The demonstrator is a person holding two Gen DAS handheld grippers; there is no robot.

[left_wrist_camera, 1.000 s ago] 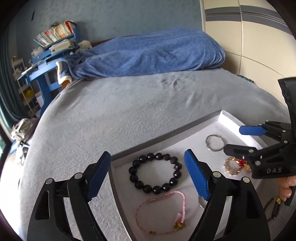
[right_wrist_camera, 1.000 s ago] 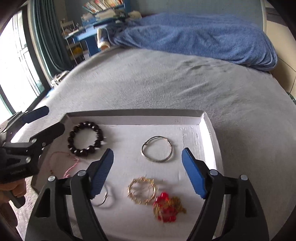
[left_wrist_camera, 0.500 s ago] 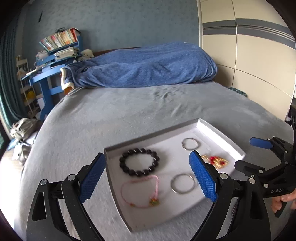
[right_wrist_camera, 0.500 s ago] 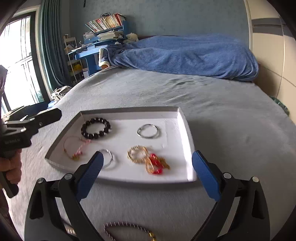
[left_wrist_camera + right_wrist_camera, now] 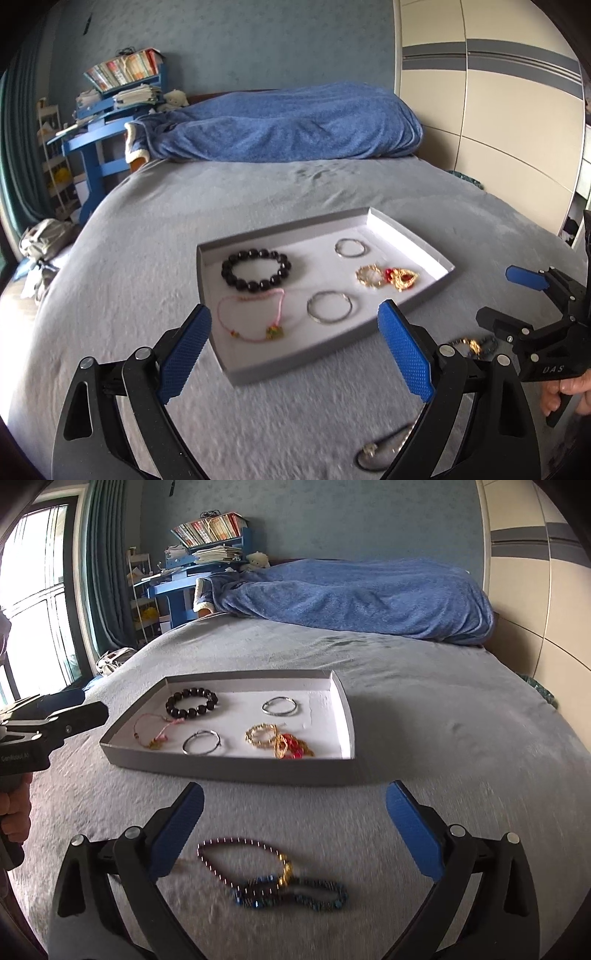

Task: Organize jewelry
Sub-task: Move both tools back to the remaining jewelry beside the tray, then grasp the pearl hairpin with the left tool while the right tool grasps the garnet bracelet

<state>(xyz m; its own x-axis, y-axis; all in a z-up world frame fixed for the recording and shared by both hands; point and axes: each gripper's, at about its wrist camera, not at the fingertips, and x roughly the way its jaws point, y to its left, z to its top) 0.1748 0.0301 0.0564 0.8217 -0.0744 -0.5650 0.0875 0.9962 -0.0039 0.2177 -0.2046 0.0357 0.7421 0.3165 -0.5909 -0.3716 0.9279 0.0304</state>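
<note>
A shallow grey tray [image 5: 295, 360] [image 5: 229, 770] lies on the grey bed. It holds a black bead bracelet [image 5: 255, 270] [image 5: 191, 702], a pink cord bracelet [image 5: 251, 314] [image 5: 155, 731], two silver rings [image 5: 330, 307] [image 5: 279, 706] and gold-and-red jewelry [image 5: 388, 277] [image 5: 279, 740]. A tangle of dark red, blue and gold bead bracelets [image 5: 273, 878] lies on the bed in front of the tray, between my right gripper's [image 5: 295, 830] open fingers. My left gripper [image 5: 291, 354] is open and empty, held back from the tray's near edge.
A dark cord with a clasp [image 5: 384, 446] lies on the bed near the left gripper. A blue blanket [image 5: 288, 125] is heaped at the far end. A blue desk with books [image 5: 192, 554] stands at the left, a wardrobe [image 5: 498, 110] at the right.
Both grippers have pulled back and up from over the tray. The tray now looks smaller and farther, and the loose bracelets on the bed have come into view.
</note>
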